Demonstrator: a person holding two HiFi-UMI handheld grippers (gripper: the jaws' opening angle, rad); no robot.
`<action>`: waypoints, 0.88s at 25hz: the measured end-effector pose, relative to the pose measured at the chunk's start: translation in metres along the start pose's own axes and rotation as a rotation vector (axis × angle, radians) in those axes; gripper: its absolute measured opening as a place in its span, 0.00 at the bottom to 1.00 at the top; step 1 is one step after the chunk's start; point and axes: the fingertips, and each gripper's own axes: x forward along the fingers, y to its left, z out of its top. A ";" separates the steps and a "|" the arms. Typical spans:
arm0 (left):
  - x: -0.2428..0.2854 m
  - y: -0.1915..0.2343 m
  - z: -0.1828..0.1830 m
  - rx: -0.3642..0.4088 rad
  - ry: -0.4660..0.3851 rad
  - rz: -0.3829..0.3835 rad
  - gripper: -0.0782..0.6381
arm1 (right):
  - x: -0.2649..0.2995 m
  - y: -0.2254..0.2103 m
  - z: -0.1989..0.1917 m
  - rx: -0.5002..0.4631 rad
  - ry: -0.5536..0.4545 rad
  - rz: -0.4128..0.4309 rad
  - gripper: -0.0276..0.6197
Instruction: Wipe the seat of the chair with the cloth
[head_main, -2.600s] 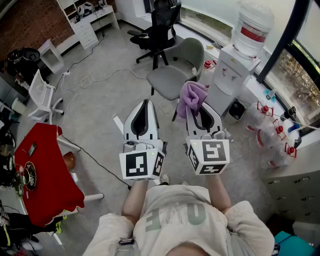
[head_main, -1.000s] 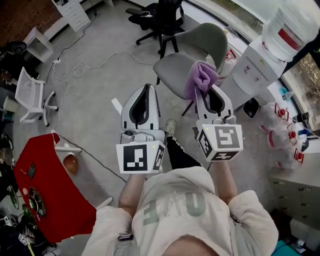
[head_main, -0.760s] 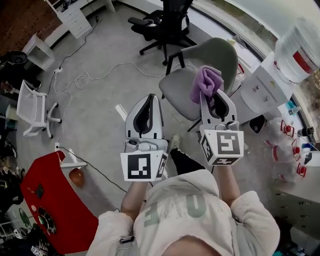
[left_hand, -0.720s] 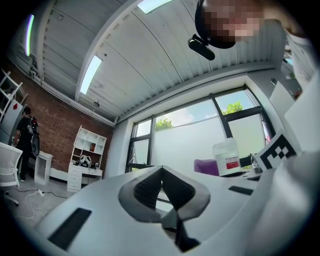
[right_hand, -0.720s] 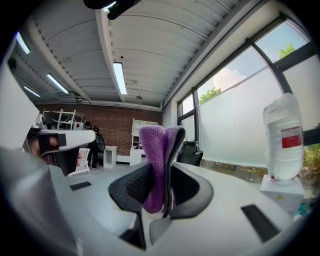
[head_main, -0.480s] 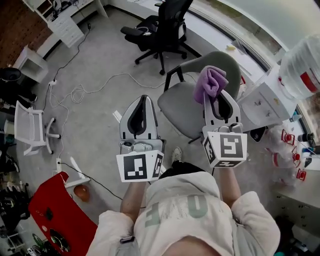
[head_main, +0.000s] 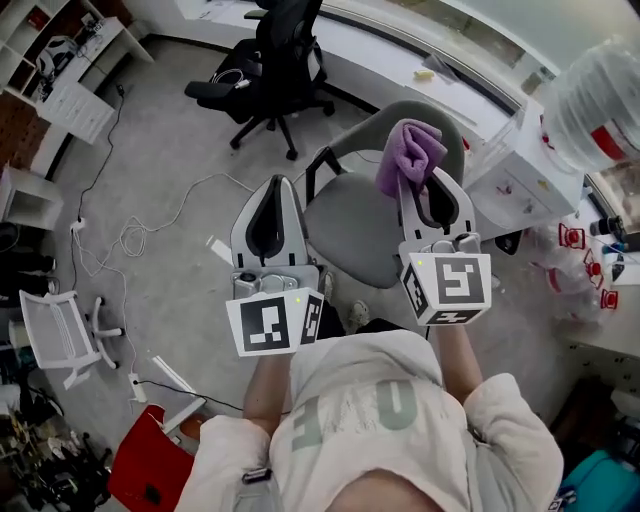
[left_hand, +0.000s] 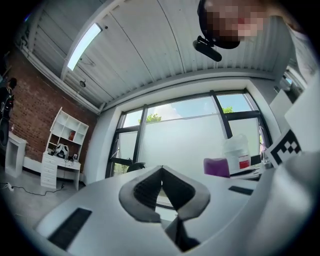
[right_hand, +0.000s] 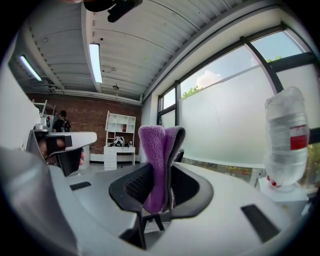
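Note:
The grey shell chair (head_main: 362, 222) stands on the floor just ahead of me, its seat bare. My right gripper (head_main: 418, 172) hovers above the chair's right side, shut on a folded purple cloth (head_main: 410, 155) that sticks up out of its jaws. In the right gripper view the purple cloth (right_hand: 156, 165) is pinched between the dark pads. My left gripper (head_main: 272, 186) hangs left of the chair over the floor, jaws shut with nothing between them. The left gripper (left_hand: 161, 170) view shows the tips meeting, with the cloth (left_hand: 216, 167) beyond.
A black office chair (head_main: 272, 62) stands behind the grey one. A water dispenser with a large bottle (head_main: 598, 92) and a white cabinet (head_main: 520, 180) are to the right. Cables (head_main: 135, 235) trail across the floor at left, near a white folding chair (head_main: 55, 335). A red table corner (head_main: 150, 470) shows at lower left.
The grey chair has come closer and now lies right under the grippers. The cloth stays gripped in the right gripper. The red table has slid out toward the lower left.

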 end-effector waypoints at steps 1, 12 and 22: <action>0.008 0.004 -0.001 -0.005 0.003 -0.018 0.13 | 0.006 0.000 -0.001 0.007 0.008 -0.015 0.18; 0.074 0.047 0.003 -0.042 -0.009 -0.174 0.13 | 0.044 0.005 0.005 0.023 0.025 -0.190 0.18; 0.098 0.063 -0.011 -0.073 0.009 -0.254 0.13 | 0.055 0.012 -0.014 0.049 0.073 -0.278 0.18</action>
